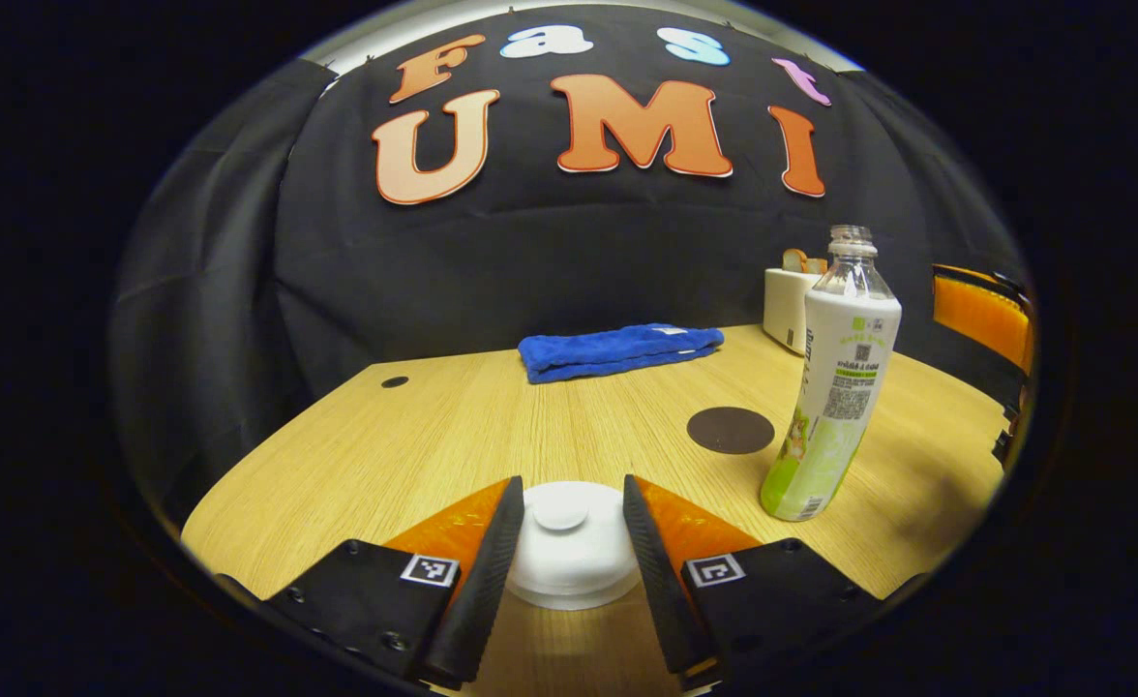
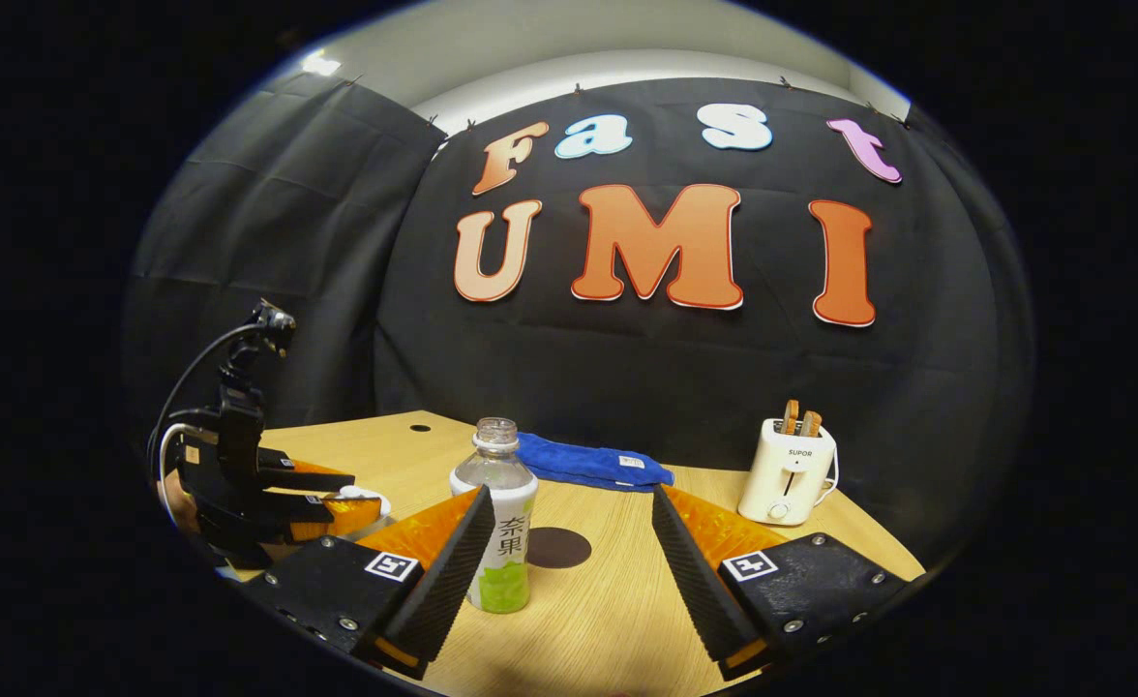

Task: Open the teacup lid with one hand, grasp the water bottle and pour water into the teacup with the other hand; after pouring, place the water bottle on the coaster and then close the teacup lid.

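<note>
We see the left gripper point(image 1: 569, 542) spread around the teacup lid point(image 1: 569, 545), fingers beside it, contact unclear. The right gripper point(image 2: 569, 561) stands wide, water bottle point(image 2: 498, 523) upright near its left finger, coaster point(image 2: 557, 547) behind.

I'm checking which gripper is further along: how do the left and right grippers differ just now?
The left gripper has the white teacup lid between its fingers, close on both sides; the right gripper is spread wide with nothing between them. The left sits low at the lid, while the right is set back from the water bottle, which stands beside its left finger. Both point toward the wooden table.
</note>
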`<state>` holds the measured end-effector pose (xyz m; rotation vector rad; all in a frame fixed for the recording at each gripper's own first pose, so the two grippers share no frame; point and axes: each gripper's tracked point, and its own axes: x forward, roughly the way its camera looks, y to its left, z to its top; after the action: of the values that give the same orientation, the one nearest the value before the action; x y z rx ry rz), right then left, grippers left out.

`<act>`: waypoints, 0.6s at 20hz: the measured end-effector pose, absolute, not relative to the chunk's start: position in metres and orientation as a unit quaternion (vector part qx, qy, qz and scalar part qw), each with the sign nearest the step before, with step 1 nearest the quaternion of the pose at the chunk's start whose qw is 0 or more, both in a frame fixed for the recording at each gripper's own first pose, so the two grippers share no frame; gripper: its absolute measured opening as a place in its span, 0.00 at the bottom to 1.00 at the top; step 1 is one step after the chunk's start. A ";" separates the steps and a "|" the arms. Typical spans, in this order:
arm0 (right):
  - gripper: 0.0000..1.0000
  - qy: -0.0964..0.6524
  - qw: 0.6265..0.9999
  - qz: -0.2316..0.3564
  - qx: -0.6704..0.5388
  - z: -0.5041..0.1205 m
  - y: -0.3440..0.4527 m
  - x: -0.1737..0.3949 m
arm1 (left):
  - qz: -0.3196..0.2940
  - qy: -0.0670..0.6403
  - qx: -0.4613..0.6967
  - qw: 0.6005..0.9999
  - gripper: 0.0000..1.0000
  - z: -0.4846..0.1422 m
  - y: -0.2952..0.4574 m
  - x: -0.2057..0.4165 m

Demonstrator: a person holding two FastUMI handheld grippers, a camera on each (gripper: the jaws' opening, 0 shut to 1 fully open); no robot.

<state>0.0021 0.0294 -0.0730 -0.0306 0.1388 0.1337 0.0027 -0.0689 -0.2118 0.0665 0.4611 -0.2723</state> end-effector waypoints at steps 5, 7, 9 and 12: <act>0.98 0.071 0.994 0.083 -0.021 -0.076 0.041 0.001 | -0.112 0.227 0.034 0.967 0.41 -0.209 -0.059 0.008; 0.98 0.085 0.992 0.091 -0.030 -0.086 0.048 0.001 | -0.113 0.223 0.031 0.968 0.36 -0.208 -0.061 0.007; 0.98 0.098 0.990 0.097 -0.035 -0.094 0.055 0.001 | -0.115 0.220 0.029 0.968 0.36 -0.207 -0.061 0.009; 0.99 0.111 0.987 0.110 -0.039 -0.105 0.068 0.003 | -0.105 0.213 0.016 0.971 0.26 -0.204 -0.057 0.012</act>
<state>0.0035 0.0680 -0.1053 -0.0779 0.2231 0.2209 0.0119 -0.0568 -0.2038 0.0324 0.4300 -0.2120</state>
